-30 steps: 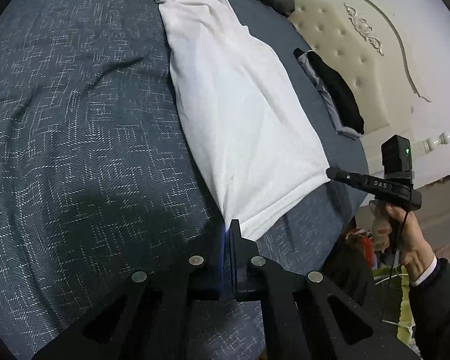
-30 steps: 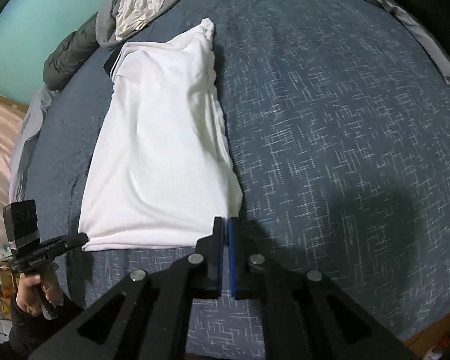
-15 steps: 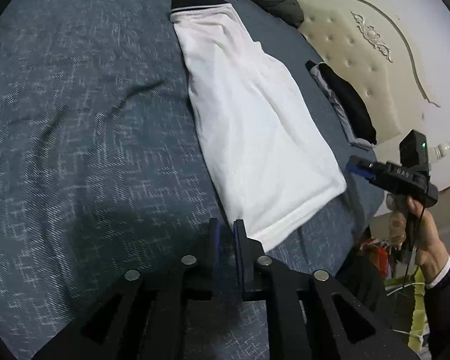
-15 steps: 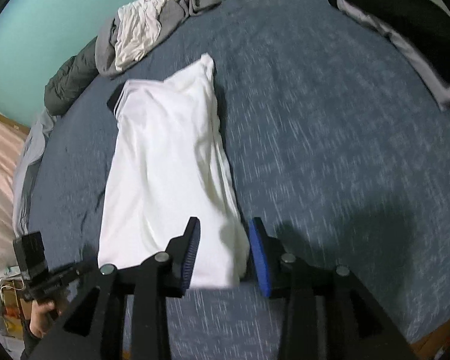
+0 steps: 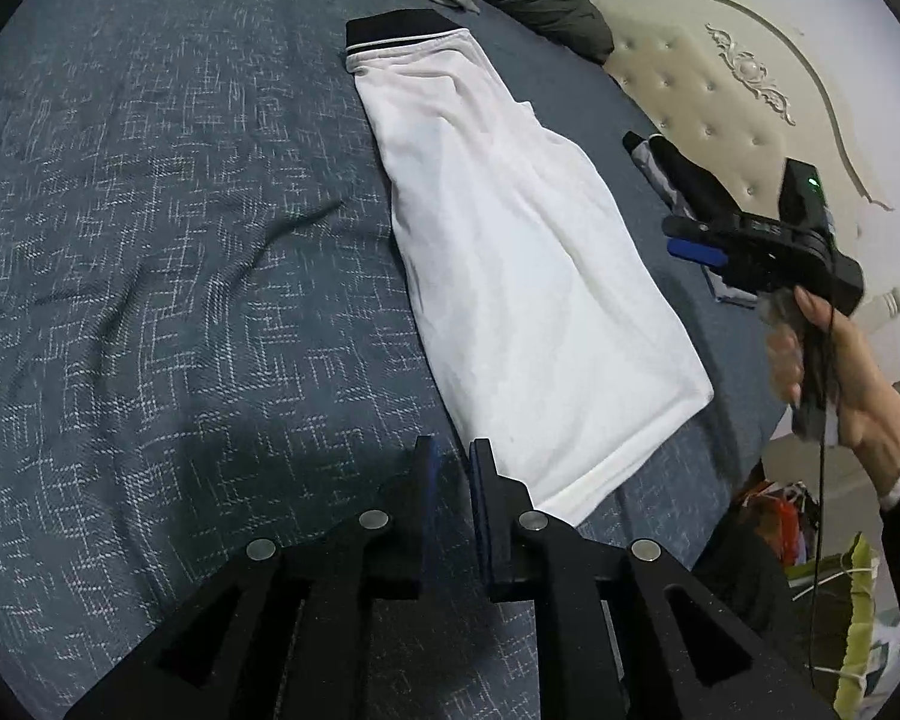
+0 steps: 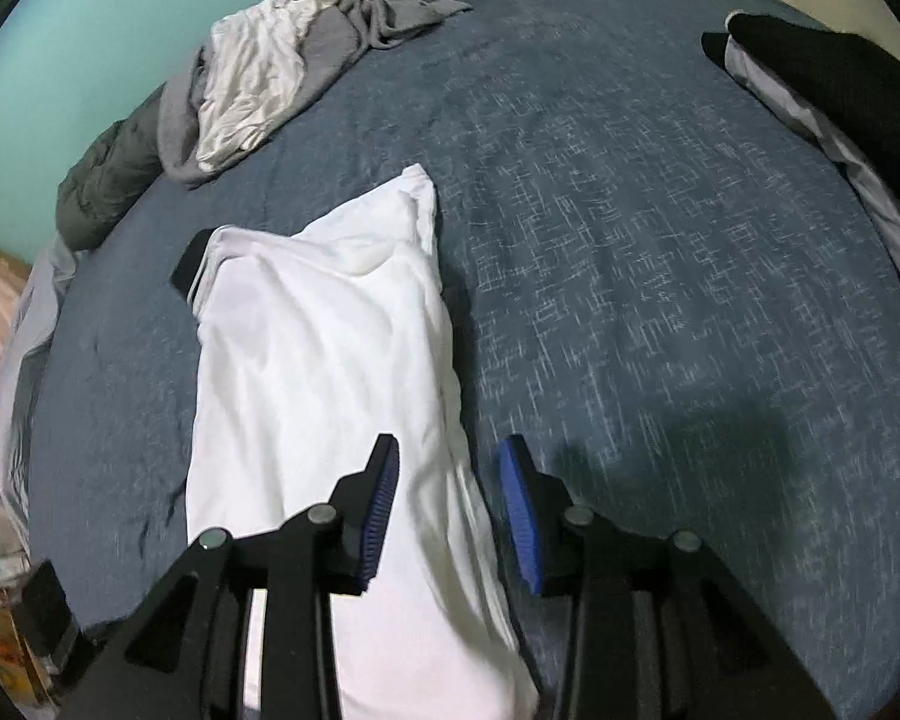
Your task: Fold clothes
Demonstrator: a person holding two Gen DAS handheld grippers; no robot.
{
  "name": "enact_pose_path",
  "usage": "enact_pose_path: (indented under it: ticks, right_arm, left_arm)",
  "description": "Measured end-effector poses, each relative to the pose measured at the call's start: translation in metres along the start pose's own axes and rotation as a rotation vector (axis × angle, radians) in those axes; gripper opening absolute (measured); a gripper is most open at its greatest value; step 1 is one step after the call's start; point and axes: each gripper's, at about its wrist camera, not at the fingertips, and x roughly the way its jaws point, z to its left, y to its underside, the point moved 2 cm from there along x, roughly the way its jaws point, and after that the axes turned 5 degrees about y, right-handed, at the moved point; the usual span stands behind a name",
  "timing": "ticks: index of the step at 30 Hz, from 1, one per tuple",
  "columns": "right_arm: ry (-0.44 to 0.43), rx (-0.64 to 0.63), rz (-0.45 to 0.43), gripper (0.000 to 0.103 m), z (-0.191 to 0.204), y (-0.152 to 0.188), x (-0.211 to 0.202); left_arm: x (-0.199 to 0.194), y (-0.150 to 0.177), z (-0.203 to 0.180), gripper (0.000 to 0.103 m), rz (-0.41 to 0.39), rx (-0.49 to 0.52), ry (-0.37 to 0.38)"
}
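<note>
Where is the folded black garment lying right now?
The black garment lies at the right edge of the blue bedspread by the headboard, right of the white shirt.

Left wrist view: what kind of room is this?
Most likely a bedroom: a bed under a dark blue bedspread, a tufted cream headboard, and a pile of unfolded clothes at its far edge.

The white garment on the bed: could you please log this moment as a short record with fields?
garment: white garment, folded lengthwise into a long strip, flat on the blue bedspread
collar: black band at the far end
left gripper: fingers slightly apart, empty, beside the near hem
right gripper: open, above the strip's near end
elsewhere: crumpled clothes pile; dark folded clothes
</note>
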Motion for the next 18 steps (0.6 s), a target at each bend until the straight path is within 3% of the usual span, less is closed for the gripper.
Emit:
enact_pose_path:
  ticks: [9,10,13,18]
  right_arm:
    - [0.015,-0.031,0.026,0.034,0.010,-0.006,0.027]
    - [0.012,-0.044,0.029,0.023,0.011,-0.006,0.028]
    - [0.027,-0.076,0.019,0.004,0.014,-0.005,0.030]
    - [0.052,-0.077,-0.020,0.001,0.012,-0.010,0.025]
  left_arm:
    - [0.003,-0.006,-0.004,0.012,0.003,0.012,0.001]
    - [0.003,-0.006,-0.004,0.012,0.003,0.014,0.000]
    - [0.003,-0.005,-0.005,0.012,0.002,0.019,-0.003]
    - [0.003,-0.005,-0.005,0.012,0.003,0.014,-0.003]
